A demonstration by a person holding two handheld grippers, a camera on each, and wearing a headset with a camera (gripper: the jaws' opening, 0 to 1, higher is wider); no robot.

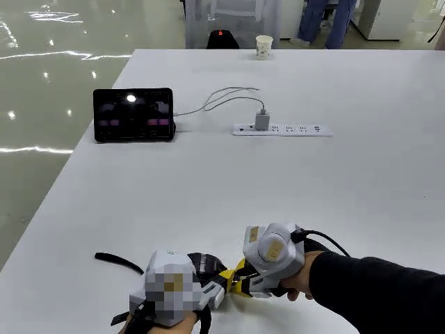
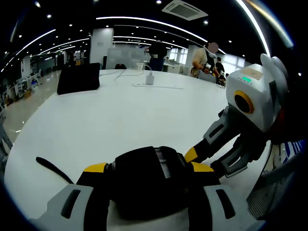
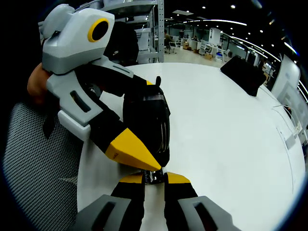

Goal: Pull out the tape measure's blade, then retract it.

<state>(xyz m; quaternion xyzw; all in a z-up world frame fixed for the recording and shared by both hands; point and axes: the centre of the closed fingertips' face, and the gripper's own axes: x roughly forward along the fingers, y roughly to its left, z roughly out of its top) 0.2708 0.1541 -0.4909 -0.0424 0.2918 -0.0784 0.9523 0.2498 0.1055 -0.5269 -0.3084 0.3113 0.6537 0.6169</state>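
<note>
While no blade shows outside the case, this reads as step one: grips set, pull not begun.

- tape measure (image 3: 147, 115): black case, bottom centre of the head view, on the bench (image 1: 313, 181) near its front edge, between the two tools.
- left gripper (image 2: 149, 169): fingers (image 2: 96, 167) clenched on the case, one on each flank. That's the anchor.
- right gripper (image 3: 154, 181): enters from the right of the head frame. Its fingers (image 3: 175, 179) are almost together, pinching a small metallic bit at the case mouth. I read that as the blade hook (image 3: 154, 176), but it's tiny, so not certain.
- Black strap (image 1: 115, 261) lies on the bench left of the case, out of the pull line.

Next move, my call:
- Right draws straight away from the case mouth, toward the right of the head frame and low over the bench.
- Left holds the case put, no twist.
- The pinch has to stay firm. The hook is small, and the spring load will likely try to strip it out.
- For the retract, walk right back toward the case under grip rather than letting go and having the blade snap home.
</note>
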